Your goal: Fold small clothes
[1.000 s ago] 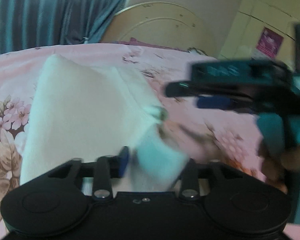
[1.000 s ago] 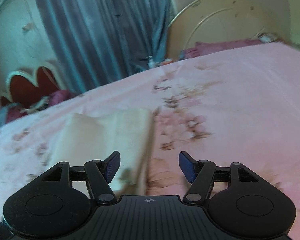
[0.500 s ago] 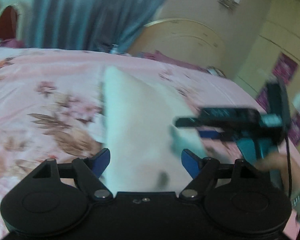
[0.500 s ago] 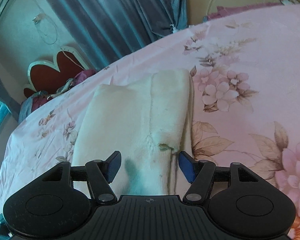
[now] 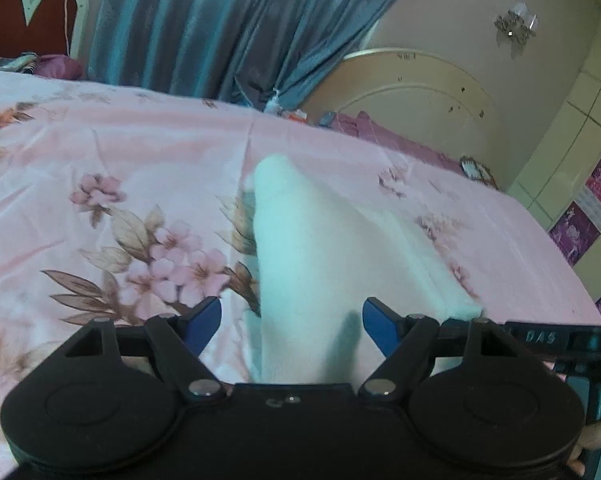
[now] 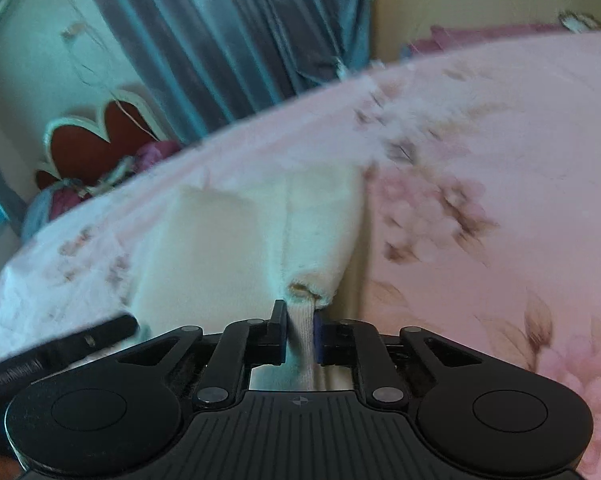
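A white folded garment (image 5: 308, 248) lies on the pink floral bedsheet (image 5: 120, 168). My left gripper (image 5: 291, 312) is open just above its near end, the cloth showing between the blue pads without touching them. In the right wrist view the same garment (image 6: 228, 248) spreads out ahead, and my right gripper (image 6: 299, 328) is closing, its pads pinching a ribbed edge of the cloth at its near right corner. Part of the right gripper (image 5: 548, 338) shows at the right edge of the left wrist view. One left finger (image 6: 60, 344) pokes in at lower left.
The sheet (image 6: 500, 160) runs far to the right and back. A blue curtain (image 5: 220, 28) and a cream arched headboard (image 5: 412, 92) stand behind the bed. Clothes pile by a red heart-shaped board (image 6: 100, 140) at far left. A hand (image 5: 596, 436) shows at lower right.
My right gripper has shut on the garment's near edge. My left gripper let go of the cloth, opened wide and swung left across the bed.
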`<move>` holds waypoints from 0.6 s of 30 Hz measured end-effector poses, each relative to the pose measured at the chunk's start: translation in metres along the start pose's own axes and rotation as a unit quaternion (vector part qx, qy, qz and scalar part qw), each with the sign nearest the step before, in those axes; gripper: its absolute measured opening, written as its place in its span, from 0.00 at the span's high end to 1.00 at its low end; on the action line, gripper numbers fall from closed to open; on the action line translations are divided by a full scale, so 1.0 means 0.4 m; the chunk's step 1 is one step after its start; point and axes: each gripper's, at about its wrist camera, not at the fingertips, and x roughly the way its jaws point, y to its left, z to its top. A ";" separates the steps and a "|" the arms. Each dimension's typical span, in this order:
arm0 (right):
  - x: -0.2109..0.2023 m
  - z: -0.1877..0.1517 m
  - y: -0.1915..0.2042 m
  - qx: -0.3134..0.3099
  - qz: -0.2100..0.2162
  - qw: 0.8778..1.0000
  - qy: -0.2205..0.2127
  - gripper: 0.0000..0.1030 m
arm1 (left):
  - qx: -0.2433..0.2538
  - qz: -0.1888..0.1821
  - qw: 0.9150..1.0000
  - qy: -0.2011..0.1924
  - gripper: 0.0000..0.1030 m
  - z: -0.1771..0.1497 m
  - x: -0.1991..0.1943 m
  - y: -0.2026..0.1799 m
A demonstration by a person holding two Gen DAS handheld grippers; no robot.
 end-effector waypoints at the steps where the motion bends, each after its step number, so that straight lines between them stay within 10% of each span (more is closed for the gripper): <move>1: 0.001 -0.004 -0.007 0.008 0.001 1.000 0.000 0.89 | 0.001 0.000 1.000 0.010 0.26 -0.005 0.015 -0.003; 10: -0.051 -0.036 -0.024 0.030 0.009 1.000 -0.005 0.86 | 0.015 0.002 0.999 0.051 0.28 -0.025 0.047 -0.005; 13: -0.088 -0.059 -0.007 0.021 0.019 1.000 -0.002 0.56 | 0.007 -0.007 0.999 0.050 0.30 -0.012 0.035 0.002; 18: -0.110 -0.120 0.015 0.006 0.005 1.000 0.019 0.60 | 0.008 -0.006 1.000 0.026 0.30 0.014 0.016 0.001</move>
